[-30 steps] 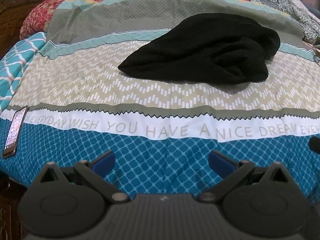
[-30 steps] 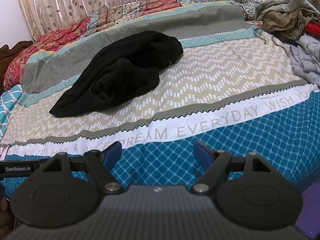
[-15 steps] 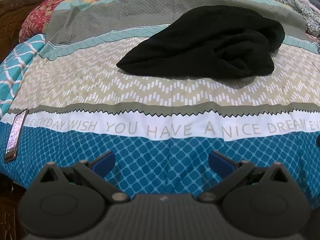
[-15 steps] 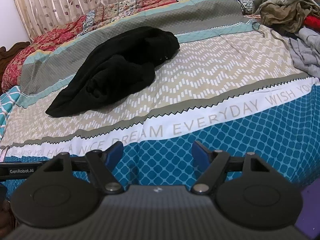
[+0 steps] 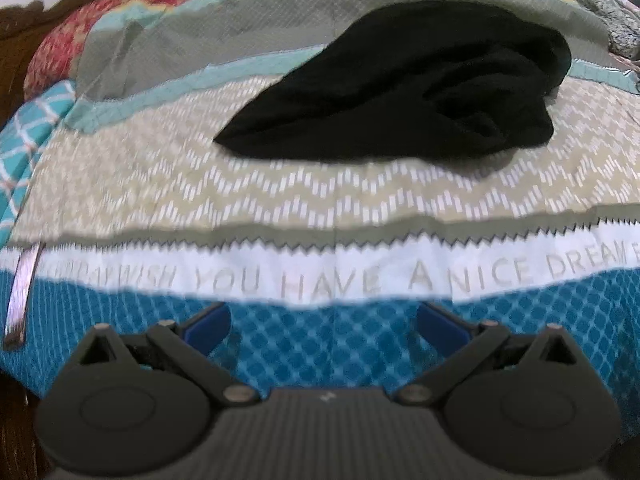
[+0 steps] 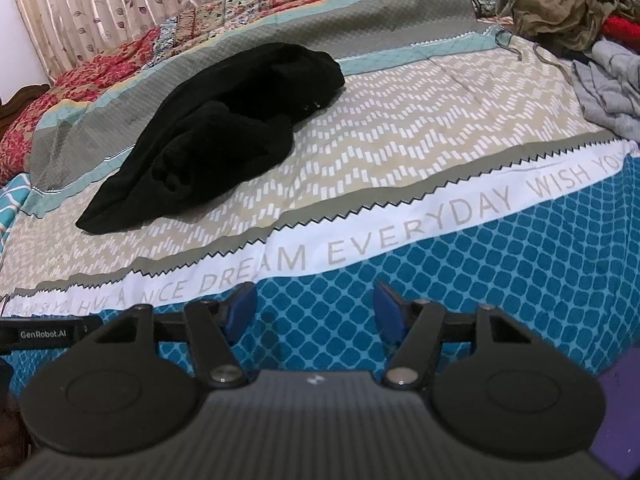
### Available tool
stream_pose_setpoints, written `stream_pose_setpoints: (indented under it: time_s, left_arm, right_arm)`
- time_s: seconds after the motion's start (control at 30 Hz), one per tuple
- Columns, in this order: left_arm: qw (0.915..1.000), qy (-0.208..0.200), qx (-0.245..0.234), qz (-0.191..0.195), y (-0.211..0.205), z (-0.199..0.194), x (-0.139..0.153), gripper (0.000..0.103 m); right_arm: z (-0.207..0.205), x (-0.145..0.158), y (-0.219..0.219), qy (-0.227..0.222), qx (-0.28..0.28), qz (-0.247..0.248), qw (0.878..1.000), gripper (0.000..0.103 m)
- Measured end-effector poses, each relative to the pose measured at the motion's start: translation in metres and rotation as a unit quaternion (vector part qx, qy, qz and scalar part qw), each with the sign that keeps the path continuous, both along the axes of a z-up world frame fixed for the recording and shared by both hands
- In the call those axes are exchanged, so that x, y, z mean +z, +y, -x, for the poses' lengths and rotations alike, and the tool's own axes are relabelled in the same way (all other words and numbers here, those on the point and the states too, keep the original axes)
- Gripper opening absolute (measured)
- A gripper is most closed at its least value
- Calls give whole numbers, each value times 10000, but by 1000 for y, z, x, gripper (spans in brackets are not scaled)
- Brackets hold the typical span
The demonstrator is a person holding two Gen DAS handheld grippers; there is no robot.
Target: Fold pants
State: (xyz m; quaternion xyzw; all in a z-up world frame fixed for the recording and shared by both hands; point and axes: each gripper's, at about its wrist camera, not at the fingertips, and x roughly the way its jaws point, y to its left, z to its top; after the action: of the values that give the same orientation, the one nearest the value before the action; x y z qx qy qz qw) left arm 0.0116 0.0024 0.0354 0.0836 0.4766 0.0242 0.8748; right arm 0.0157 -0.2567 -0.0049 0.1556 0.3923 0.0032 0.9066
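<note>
Black pants (image 5: pixel 404 88) lie in a crumpled heap on the patterned bedspread (image 5: pixel 280 196), on the beige zigzag band and the grey band behind it. The right wrist view has the same pants (image 6: pixel 216 136) at centre left. My left gripper (image 5: pixel 324 322) hangs open over the blue band near the bed's front edge, well short of the pants, with nothing between its blue pads. My right gripper (image 6: pixel 316 310) is over the blue band too, its jaws closing with nothing between them, still apart.
A phone (image 5: pixel 22 292) lies at the bed's left front edge. A pile of olive, grey and red clothes (image 6: pixel 580 20) sits at the far right of the bed. A curtain (image 6: pixel 140 4) and a wooden headboard (image 6: pixel 20 100) stand behind.
The left gripper has moved in toward the bed, so the pants look larger and nearer. The right gripper's fingers have narrowed a little; its view has barely shifted.
</note>
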Motion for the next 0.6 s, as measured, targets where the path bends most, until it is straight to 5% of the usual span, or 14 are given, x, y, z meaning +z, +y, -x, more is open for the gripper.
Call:
stream_pose_setpoints:
  time_s: [0.2,0.6]
  left_arm:
    - [9979,-542,-290,-209,-5,-39,19,103]
    - [9927,-821,-881,-65,-39,-124,19,99]
  right_arm:
    - [-3,-5,-3,-52,-53,85,9999,67]
    - [-22,-6,-13,-322,-8,-83,9994,66]
